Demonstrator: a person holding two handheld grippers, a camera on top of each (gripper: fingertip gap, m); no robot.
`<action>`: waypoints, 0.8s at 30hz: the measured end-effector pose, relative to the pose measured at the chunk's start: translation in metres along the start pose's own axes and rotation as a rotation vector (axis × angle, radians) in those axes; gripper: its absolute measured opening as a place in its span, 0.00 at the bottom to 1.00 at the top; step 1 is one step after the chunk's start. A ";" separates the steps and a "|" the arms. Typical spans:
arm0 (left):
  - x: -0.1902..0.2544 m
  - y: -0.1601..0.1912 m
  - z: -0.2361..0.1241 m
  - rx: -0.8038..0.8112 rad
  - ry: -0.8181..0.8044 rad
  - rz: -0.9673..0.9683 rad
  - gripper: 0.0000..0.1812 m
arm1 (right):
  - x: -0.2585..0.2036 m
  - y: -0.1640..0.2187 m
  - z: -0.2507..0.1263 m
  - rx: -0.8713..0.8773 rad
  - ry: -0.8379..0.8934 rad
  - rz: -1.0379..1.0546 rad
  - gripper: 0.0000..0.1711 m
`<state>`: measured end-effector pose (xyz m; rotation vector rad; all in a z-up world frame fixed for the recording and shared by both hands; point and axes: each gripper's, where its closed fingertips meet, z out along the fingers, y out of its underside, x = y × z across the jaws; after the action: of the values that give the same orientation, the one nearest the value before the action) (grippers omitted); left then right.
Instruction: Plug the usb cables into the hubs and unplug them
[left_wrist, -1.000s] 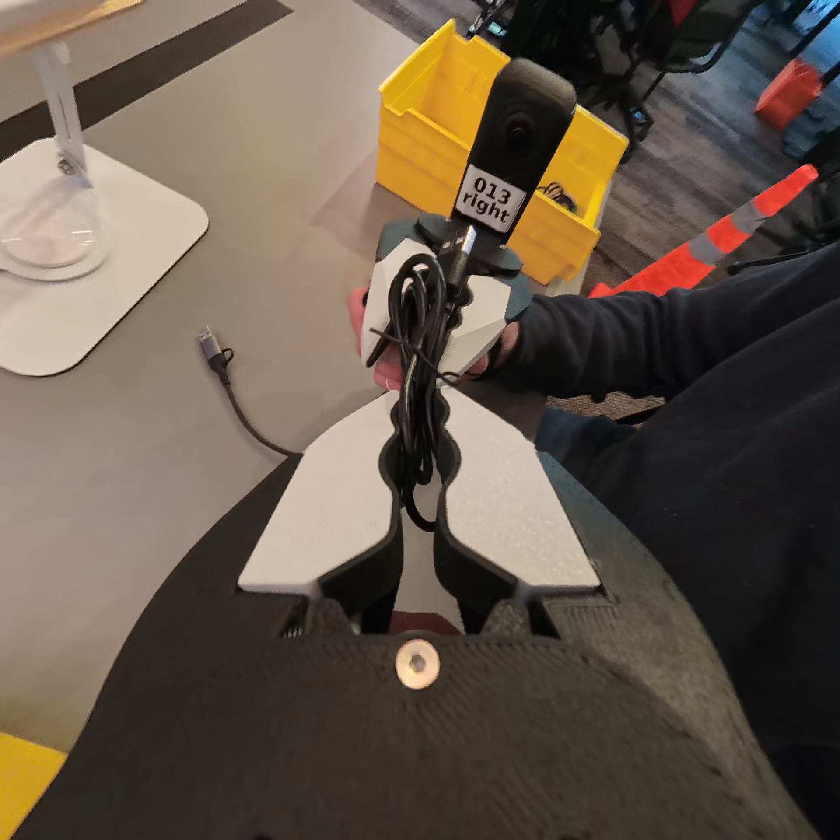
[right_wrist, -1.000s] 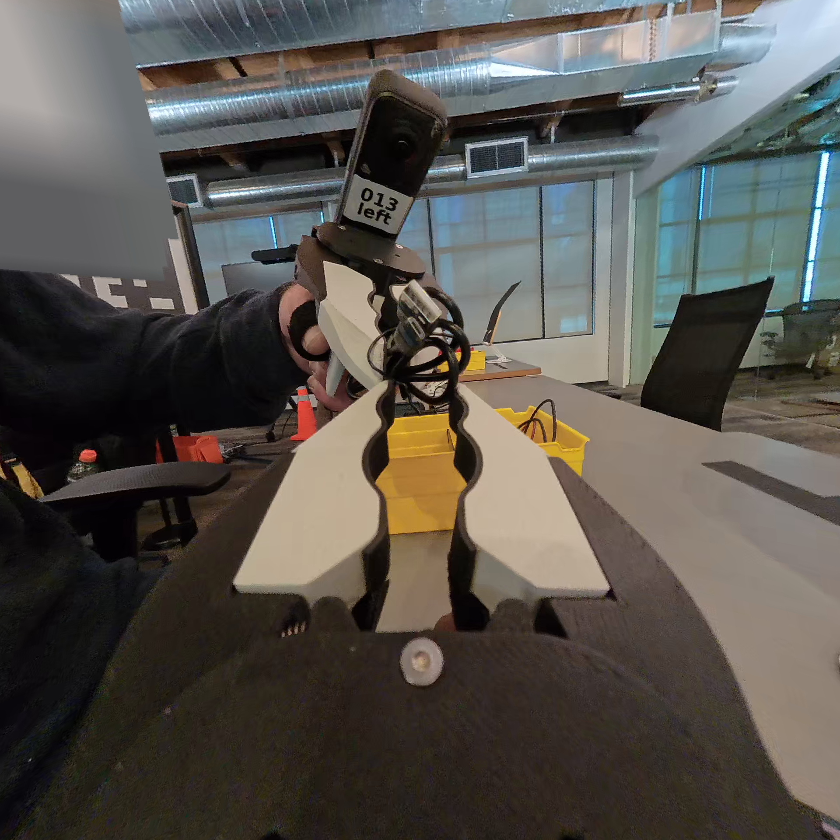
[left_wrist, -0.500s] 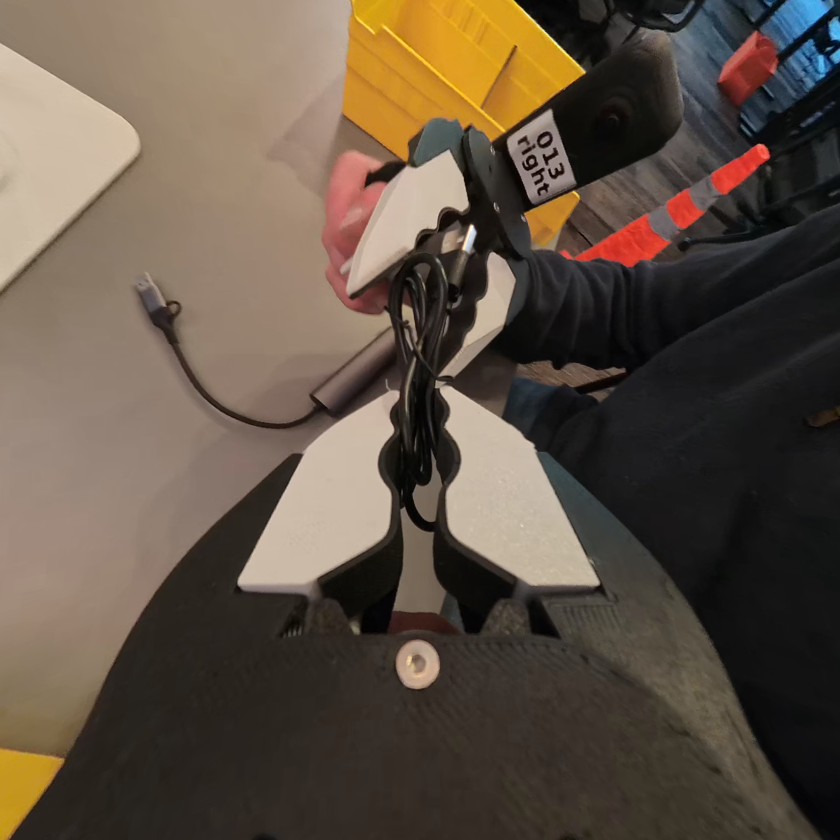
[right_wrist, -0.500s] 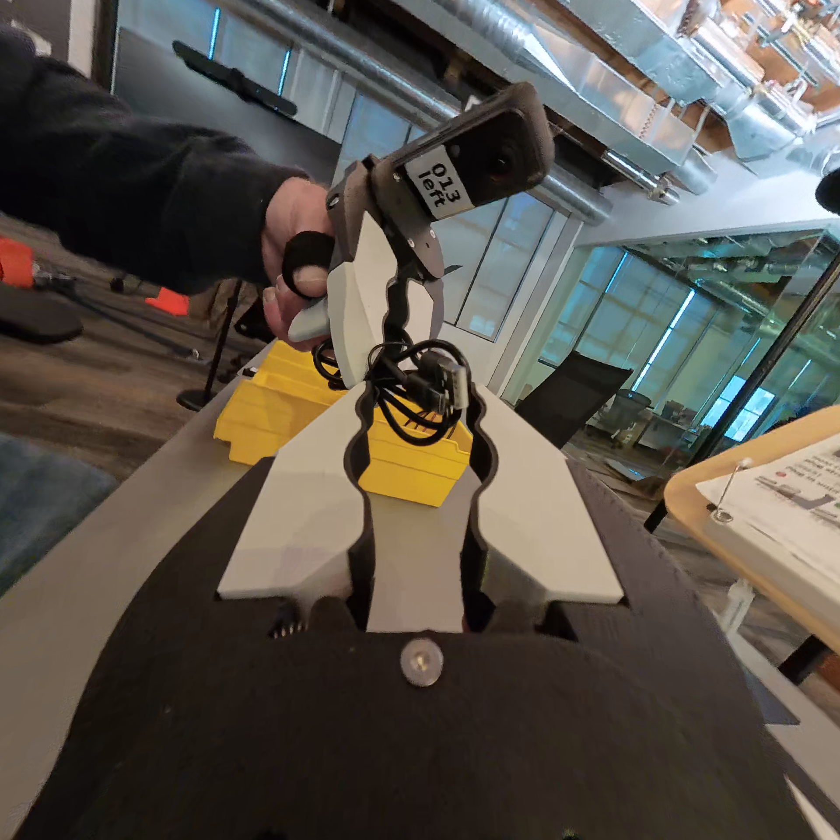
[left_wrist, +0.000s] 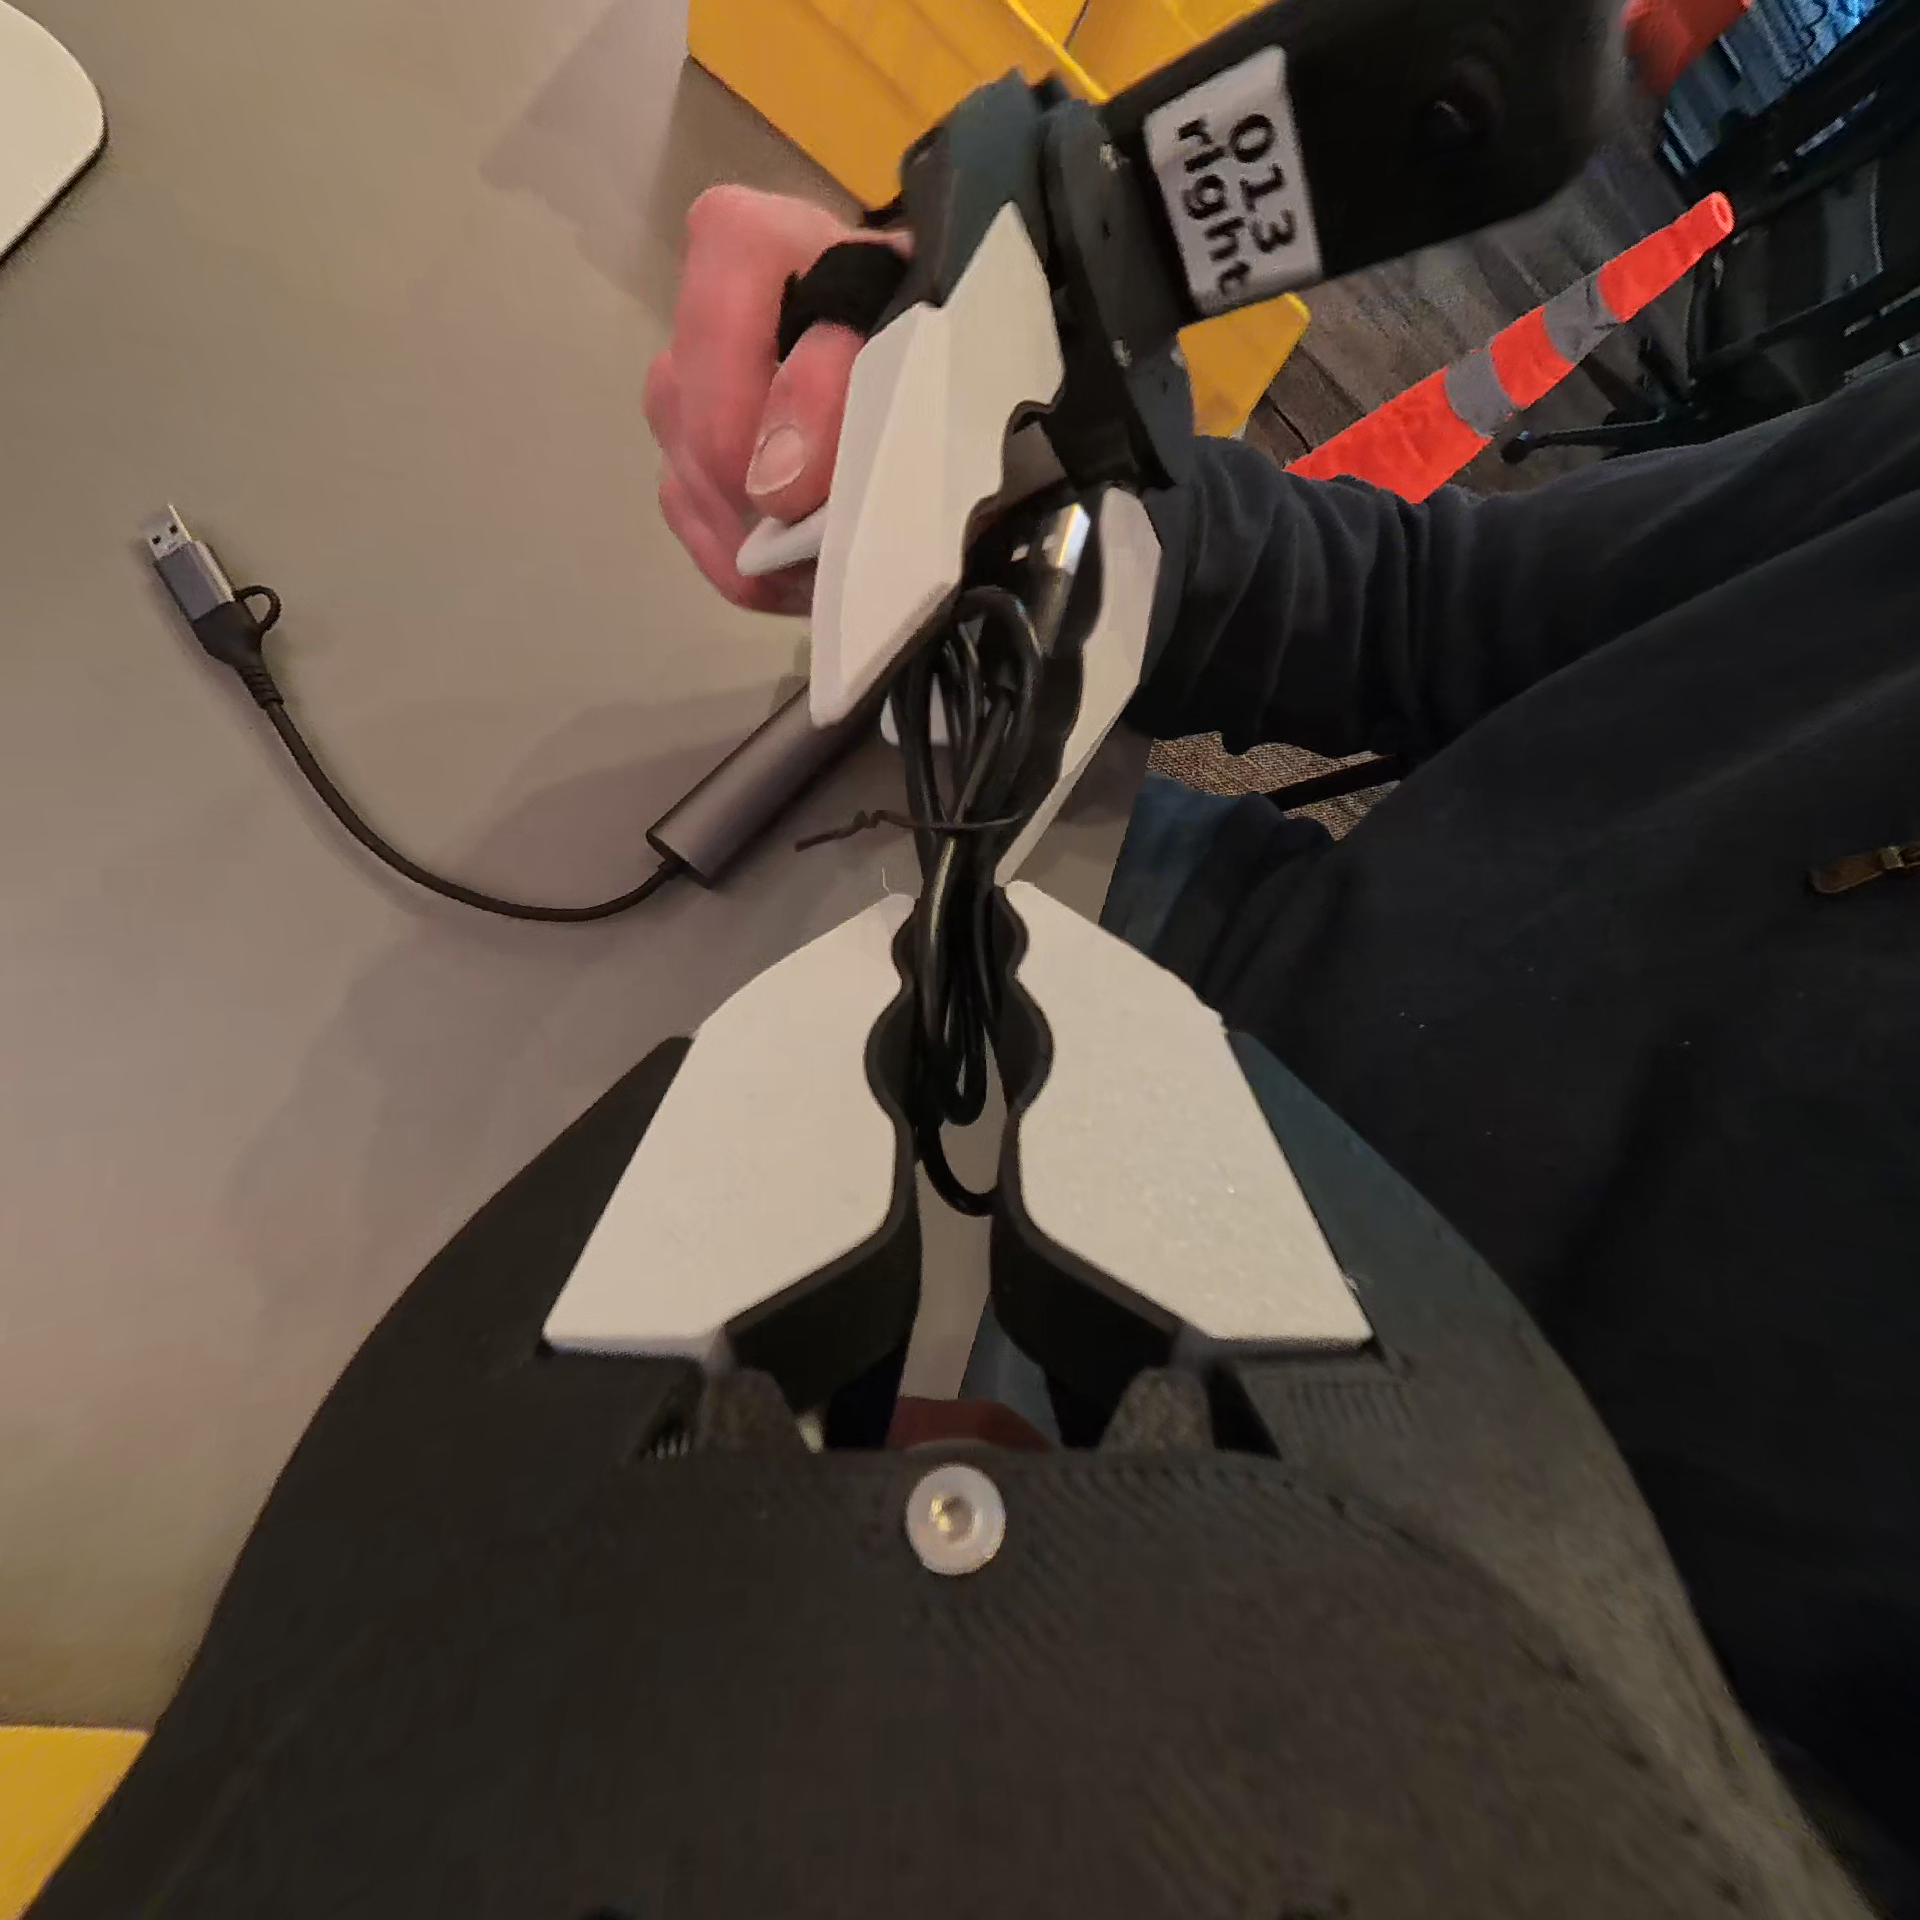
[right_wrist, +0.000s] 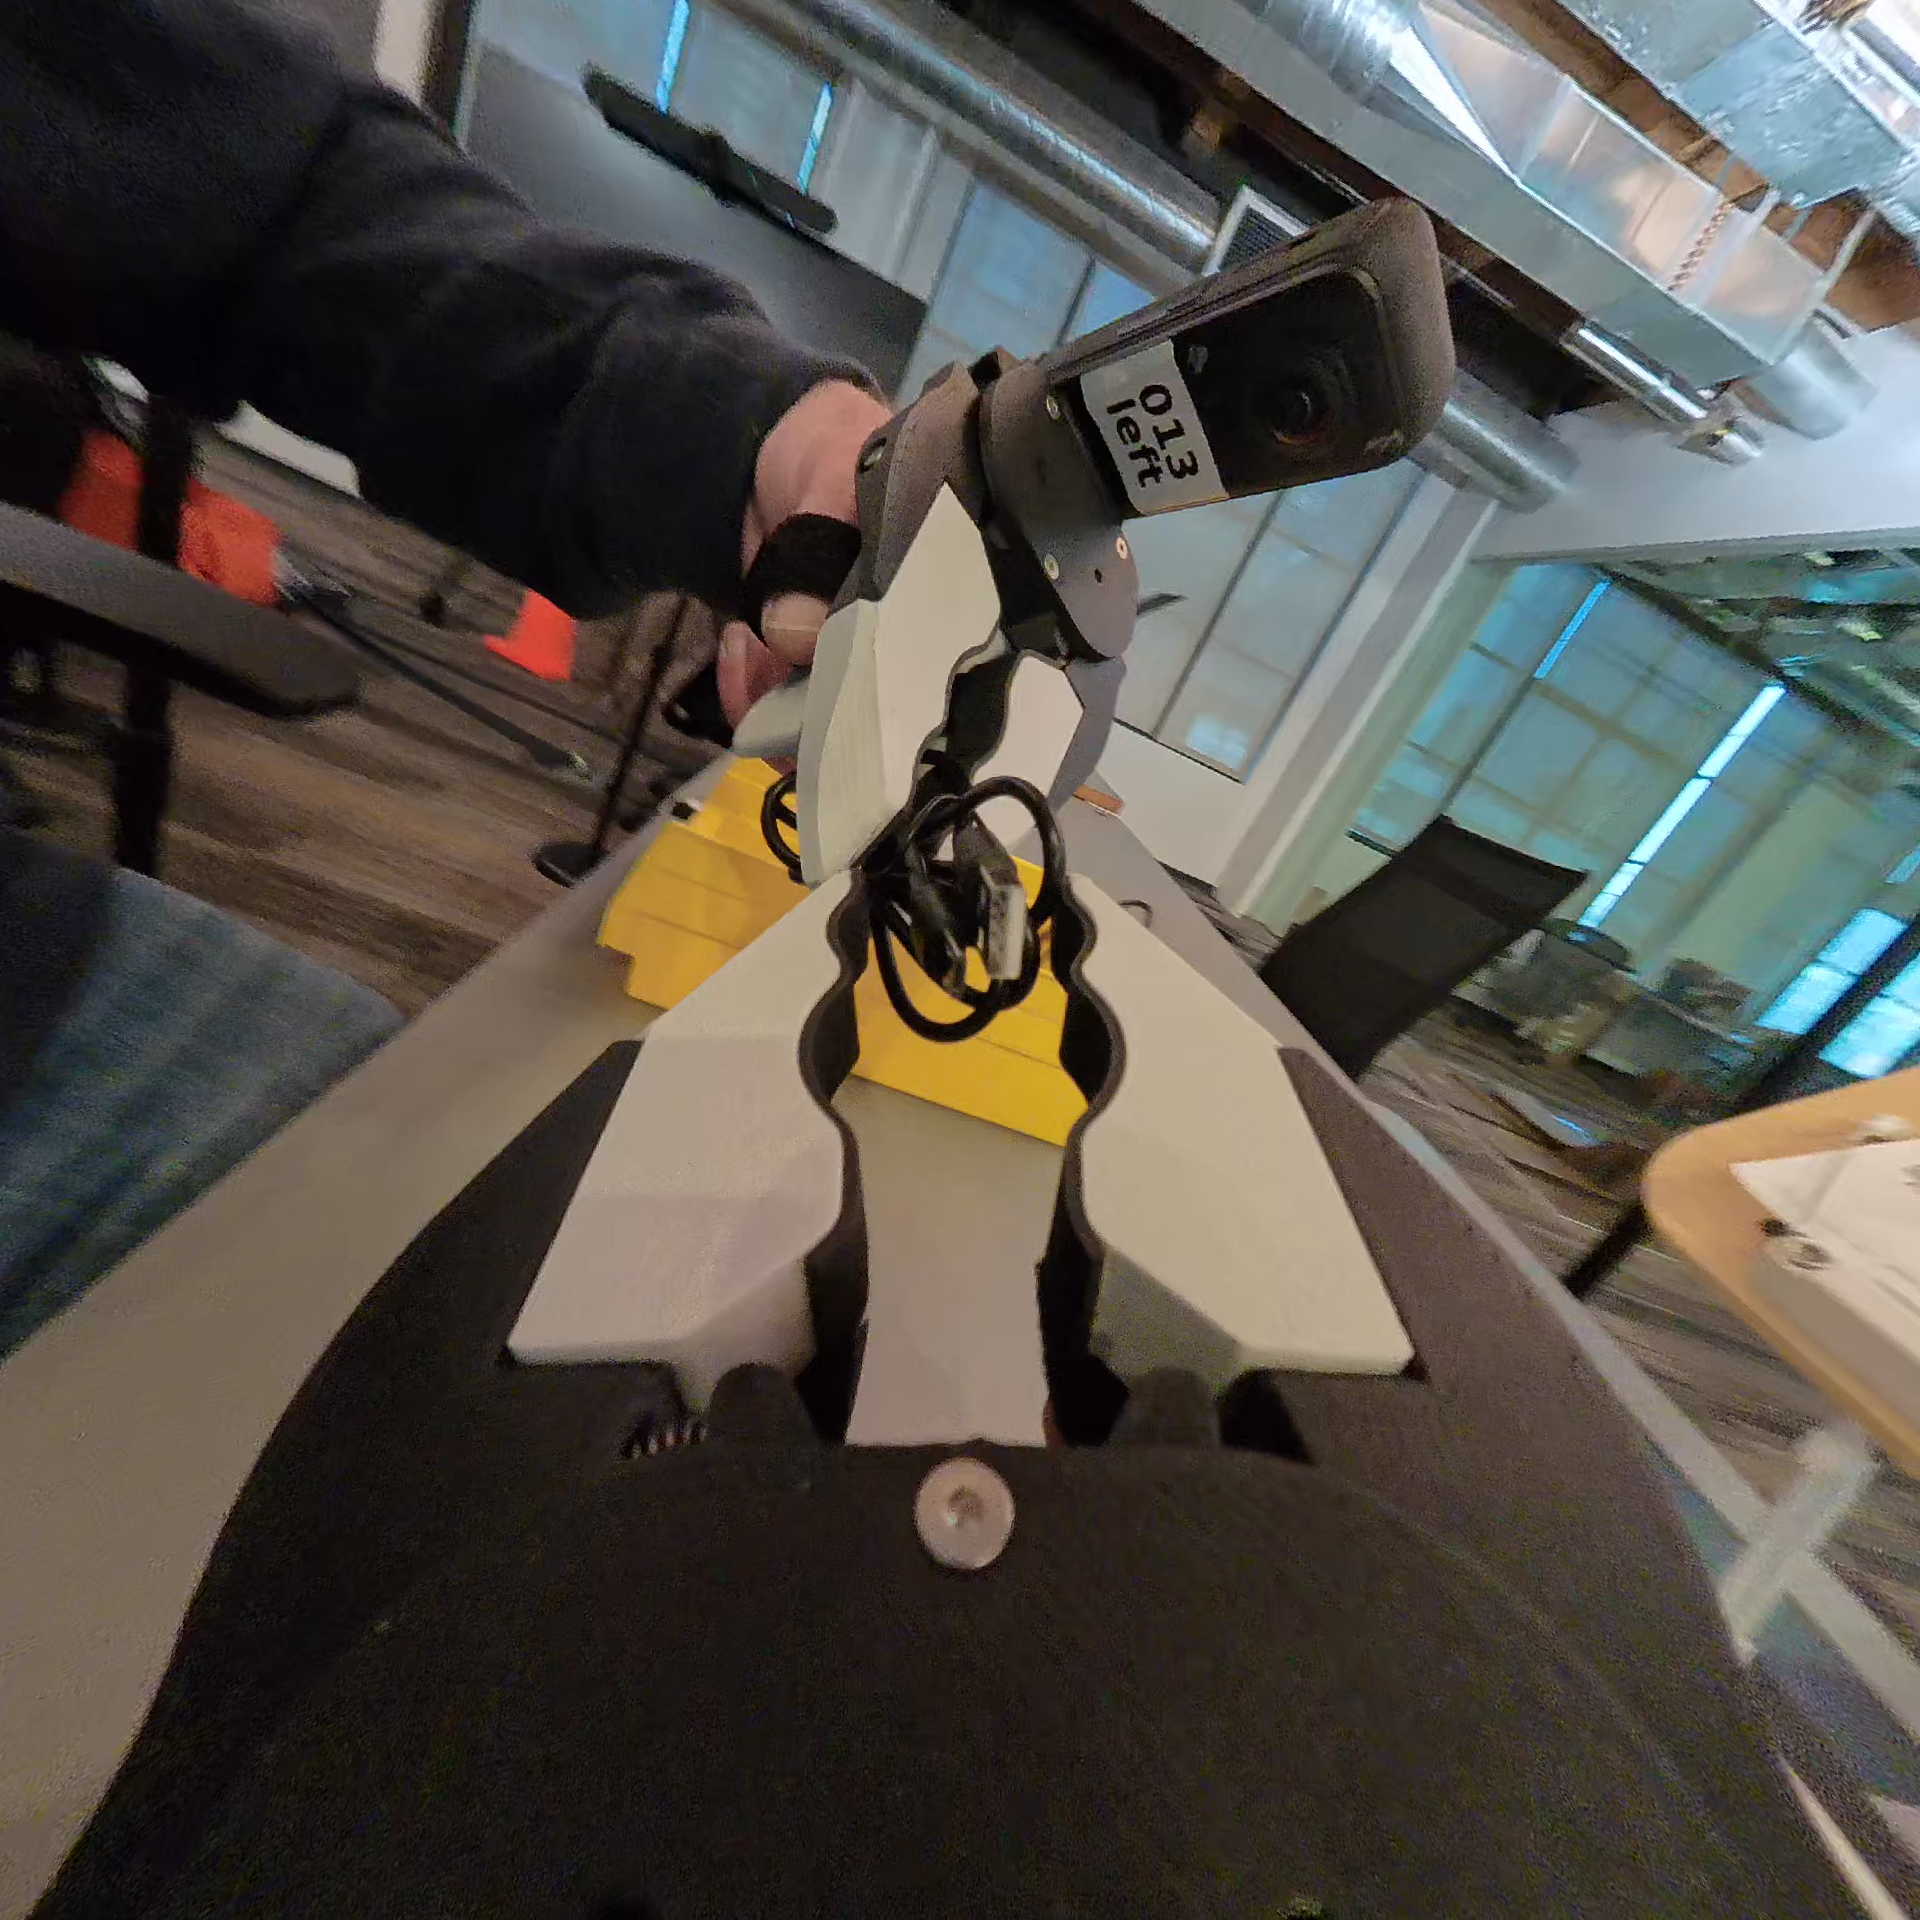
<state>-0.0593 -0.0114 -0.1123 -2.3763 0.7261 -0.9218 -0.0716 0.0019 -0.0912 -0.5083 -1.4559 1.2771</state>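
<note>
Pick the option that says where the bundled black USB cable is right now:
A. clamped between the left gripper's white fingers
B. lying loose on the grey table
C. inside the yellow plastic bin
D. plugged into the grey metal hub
A: the left wrist view shows the bundled black USB cable pinched in the left gripper, off the grey table, while the right gripper stands open around its plug end.

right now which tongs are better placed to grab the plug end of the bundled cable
Right: the right tongs are open with the silver plug between their tips, while the left tongs are shut on the black cable bundle.
</note>
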 end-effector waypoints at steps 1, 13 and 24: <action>0.002 -0.001 0.000 -0.002 0.007 0.007 0.05 | -0.001 -0.001 -0.001 0.023 -0.020 0.031 0.19; 0.015 0.000 0.002 -0.063 0.024 0.110 0.05 | -0.013 -0.009 -0.002 0.147 -0.163 0.233 0.16; 0.021 -0.002 0.000 -0.071 0.035 0.157 0.05 | -0.024 -0.018 -0.004 0.213 -0.251 0.315 0.06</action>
<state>-0.0452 -0.0235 -0.1020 -2.3304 0.9588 -0.8862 -0.0543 -0.0224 -0.0865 -0.4582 -1.4586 1.7782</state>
